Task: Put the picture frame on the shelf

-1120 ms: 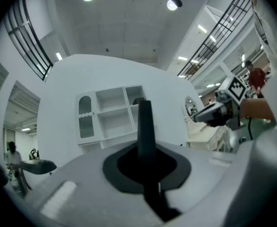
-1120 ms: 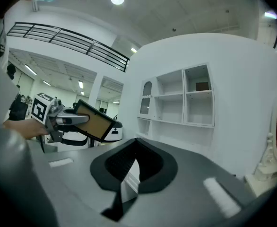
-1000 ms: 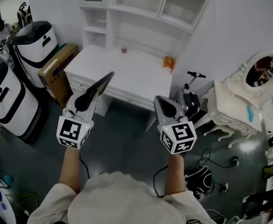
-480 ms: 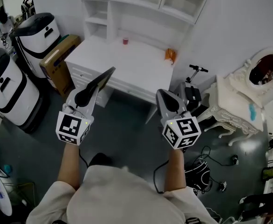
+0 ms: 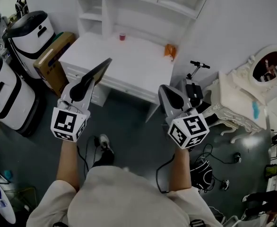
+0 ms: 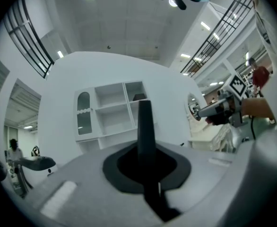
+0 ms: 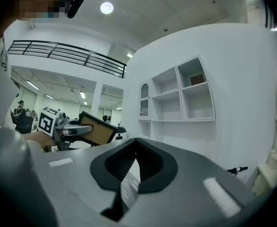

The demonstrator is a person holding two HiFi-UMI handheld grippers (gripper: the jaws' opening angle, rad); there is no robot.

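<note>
My left gripper (image 5: 85, 82) is shut on the picture frame (image 5: 99, 71), a dark-rimmed frame with a brown back, held over the floor in front of the white desk (image 5: 129, 72). In the left gripper view the frame (image 6: 144, 122) stands edge-on between the jaws as a dark upright bar. The white shelf unit (image 5: 134, 1) rises from the desk's back, its compartments (image 6: 111, 111) showing beyond the frame. My right gripper (image 5: 167, 92) hovers level to the right, shut with nothing in it (image 7: 136, 143). From there the frame (image 7: 99, 130) shows at the left.
A red cup (image 5: 122, 36) and an orange object (image 5: 169, 51) sit on the desk. Two white machines (image 5: 30, 32) and a cardboard box (image 5: 53, 63) stand at the left. A scooter (image 5: 194, 86), an ornate white vanity (image 5: 245, 98) and floor cables (image 5: 209, 167) lie to the right.
Both grippers have kept their hold and spacing. The view has shifted a little toward the desk, and a foot now shows on the floor between the arms.
</note>
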